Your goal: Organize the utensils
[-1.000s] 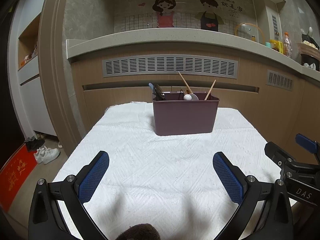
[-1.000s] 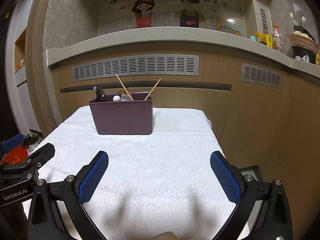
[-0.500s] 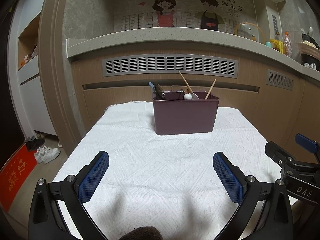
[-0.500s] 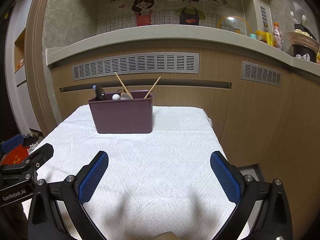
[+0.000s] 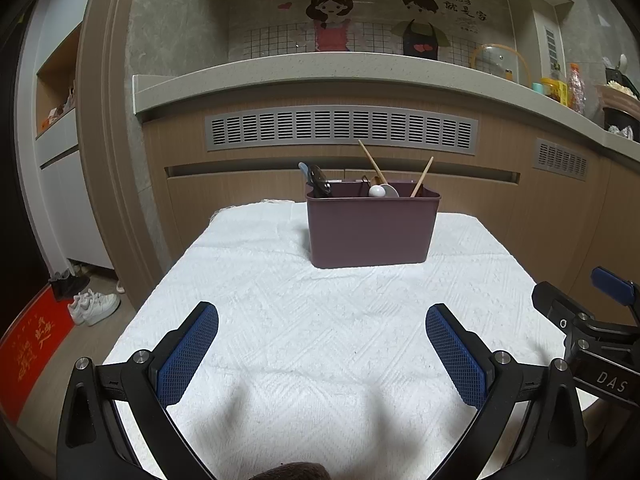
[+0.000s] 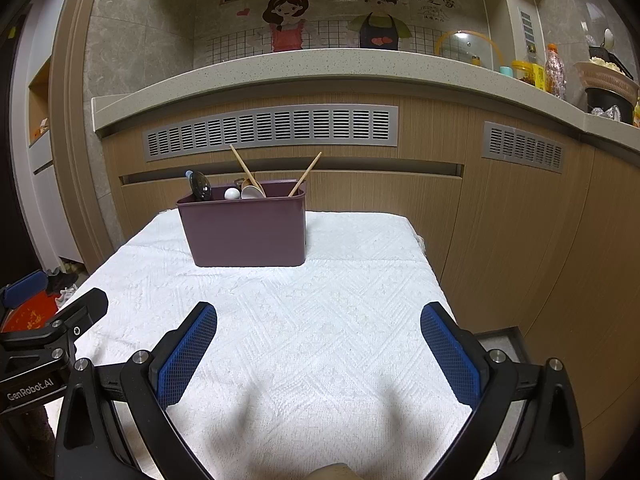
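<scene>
A dark purple utensil bin [image 5: 370, 226] stands on the far part of a table covered in white cloth [image 5: 320, 320]; it also shows in the right wrist view [image 6: 244, 228]. Wooden chopsticks [image 5: 372, 166], a white spoon [image 5: 382, 191] and a black ladle [image 5: 319, 182] stick out of it. My left gripper [image 5: 322, 354] is open and empty, above the cloth's near part. My right gripper [image 6: 319, 354] is open and empty too, beside it on the right.
A wooden counter front with grey vents [image 5: 340, 132] rises behind the table. Jars and a basket [image 6: 604, 80] stand on the counter at right. Shoes [image 5: 94, 306] and a red mat [image 5: 28, 352] lie on the floor at left.
The right wrist view has shifted slightly, with the bin a little higher in frame. Both grippers stay open and empty.
</scene>
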The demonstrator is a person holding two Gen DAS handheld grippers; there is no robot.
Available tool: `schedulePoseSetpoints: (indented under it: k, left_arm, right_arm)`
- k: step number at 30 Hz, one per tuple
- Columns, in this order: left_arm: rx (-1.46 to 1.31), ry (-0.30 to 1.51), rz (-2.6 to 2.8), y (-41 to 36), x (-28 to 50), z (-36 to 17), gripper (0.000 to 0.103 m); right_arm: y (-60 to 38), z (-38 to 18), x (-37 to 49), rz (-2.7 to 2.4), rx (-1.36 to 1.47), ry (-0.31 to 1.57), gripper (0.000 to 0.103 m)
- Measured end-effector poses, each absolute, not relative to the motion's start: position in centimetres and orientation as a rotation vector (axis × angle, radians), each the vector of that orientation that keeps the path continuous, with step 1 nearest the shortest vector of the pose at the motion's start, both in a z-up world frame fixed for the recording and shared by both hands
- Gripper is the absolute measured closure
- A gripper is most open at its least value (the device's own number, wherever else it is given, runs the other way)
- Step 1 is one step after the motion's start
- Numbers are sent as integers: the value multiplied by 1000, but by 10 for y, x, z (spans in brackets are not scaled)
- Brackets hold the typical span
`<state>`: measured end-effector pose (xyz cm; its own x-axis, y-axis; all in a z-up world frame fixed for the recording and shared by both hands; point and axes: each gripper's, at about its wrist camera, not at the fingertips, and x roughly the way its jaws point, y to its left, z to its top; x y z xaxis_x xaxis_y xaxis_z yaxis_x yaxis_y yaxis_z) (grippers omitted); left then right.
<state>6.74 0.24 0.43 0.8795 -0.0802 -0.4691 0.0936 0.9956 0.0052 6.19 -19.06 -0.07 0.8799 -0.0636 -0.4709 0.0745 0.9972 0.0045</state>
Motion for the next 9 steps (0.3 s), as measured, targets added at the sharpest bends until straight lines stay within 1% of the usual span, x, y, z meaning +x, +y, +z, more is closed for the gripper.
schedulePoseSetpoints:
  k: [9]
  left_arm:
    - [17, 490, -93, 3, 68, 0, 0]
  right_arm:
    - [-191, -2, 63, -70, 23, 493, 2]
